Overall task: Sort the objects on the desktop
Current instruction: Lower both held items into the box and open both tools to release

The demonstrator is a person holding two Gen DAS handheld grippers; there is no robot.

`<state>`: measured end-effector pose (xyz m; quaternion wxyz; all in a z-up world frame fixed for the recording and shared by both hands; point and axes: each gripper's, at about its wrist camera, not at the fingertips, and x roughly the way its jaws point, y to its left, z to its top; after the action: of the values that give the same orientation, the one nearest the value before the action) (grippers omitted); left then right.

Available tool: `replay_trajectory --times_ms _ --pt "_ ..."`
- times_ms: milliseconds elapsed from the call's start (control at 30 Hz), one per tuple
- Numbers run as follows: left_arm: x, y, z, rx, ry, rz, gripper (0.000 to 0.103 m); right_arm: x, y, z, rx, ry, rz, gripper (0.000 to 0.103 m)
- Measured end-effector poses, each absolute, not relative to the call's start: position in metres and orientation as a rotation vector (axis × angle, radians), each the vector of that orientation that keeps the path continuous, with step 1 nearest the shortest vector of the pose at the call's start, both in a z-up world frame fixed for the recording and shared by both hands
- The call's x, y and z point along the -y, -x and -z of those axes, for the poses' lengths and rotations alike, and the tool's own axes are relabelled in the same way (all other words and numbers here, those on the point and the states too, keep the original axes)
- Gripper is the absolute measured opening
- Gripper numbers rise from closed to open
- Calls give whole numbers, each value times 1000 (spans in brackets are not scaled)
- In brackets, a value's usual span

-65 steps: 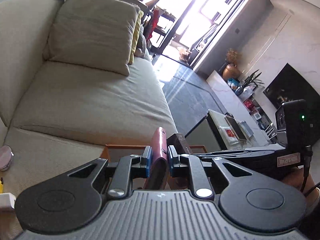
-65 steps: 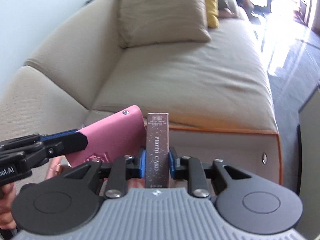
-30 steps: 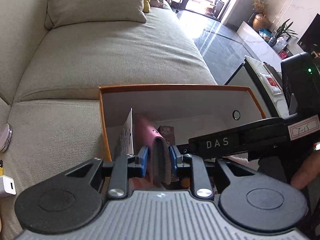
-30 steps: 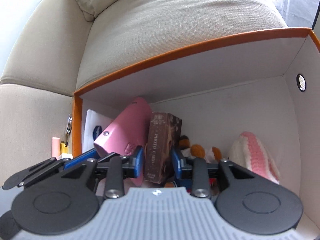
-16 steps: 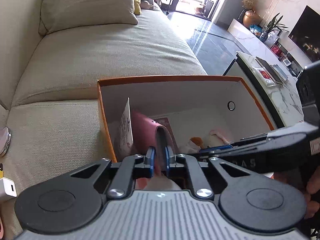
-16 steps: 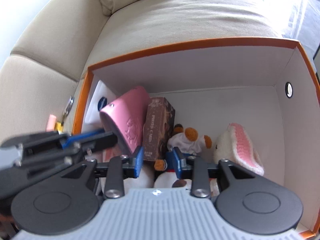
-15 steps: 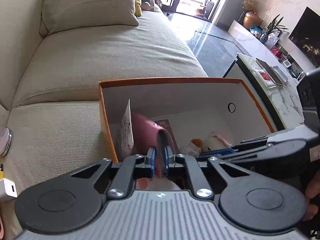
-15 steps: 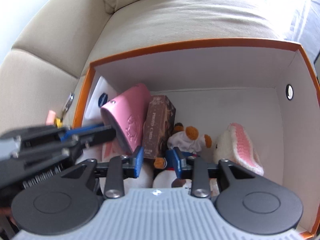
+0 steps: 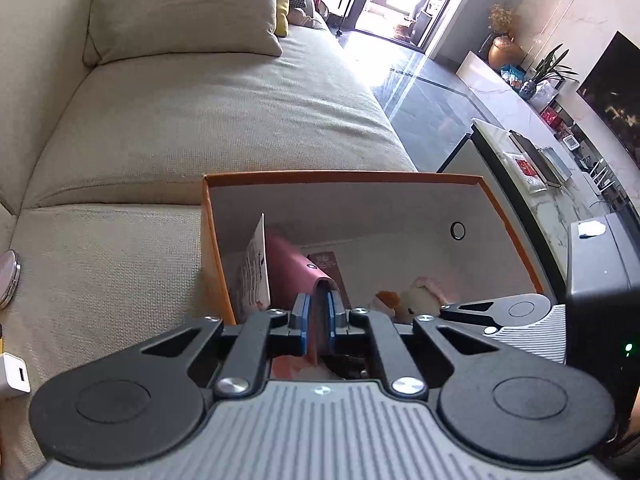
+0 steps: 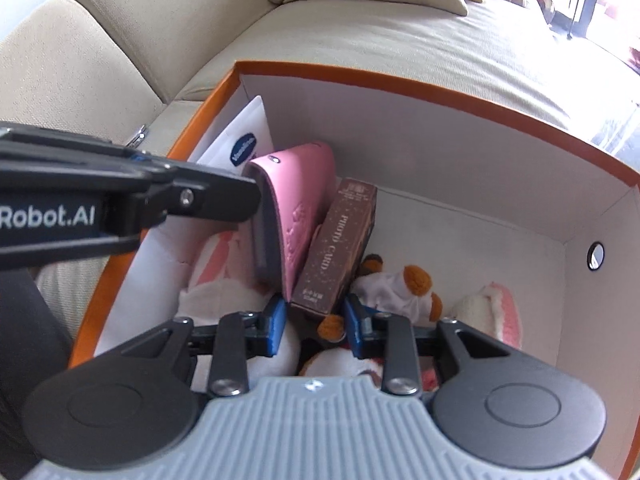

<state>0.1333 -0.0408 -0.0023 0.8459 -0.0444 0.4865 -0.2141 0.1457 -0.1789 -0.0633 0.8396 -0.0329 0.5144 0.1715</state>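
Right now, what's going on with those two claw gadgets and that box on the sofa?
A person is sorting small things into an orange-rimmed box on the sofa. The left gripper is clamped on a pink case, standing it inside the box. The right gripper sits around the bottom end of a brown photo card box leaning against that case. Plush toys already lie at the bottom.

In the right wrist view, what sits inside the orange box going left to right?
White packet → pink case → brown card box → white toy with orange paws → pink and white plush.
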Motion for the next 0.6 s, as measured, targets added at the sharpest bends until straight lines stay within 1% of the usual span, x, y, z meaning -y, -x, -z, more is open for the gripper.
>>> replay_trajectory --times_ms 67,133,233,333,400,600 --pt "45 -133 5 -1028 66 437 12 178 -146 67 -1075 77 -355 33" --pt "46 -133 10 -1038 58 431 12 177 -144 69 -1066 95 -351 33" --pt "45 -134 15 -1036 68 430 12 172 -142 70 -1059 120 -344 30" --pt "41 -136 13 -1023 82 429 11 178 -142 65 -1066 99 -343 29" --pt "39 -136 8 -1003 80 418 7 182 -142 59 -1064 78 -353 28" --pt "32 -148 -3 -971 91 389 6 197 -157 34 -1025 -7 -354 25"
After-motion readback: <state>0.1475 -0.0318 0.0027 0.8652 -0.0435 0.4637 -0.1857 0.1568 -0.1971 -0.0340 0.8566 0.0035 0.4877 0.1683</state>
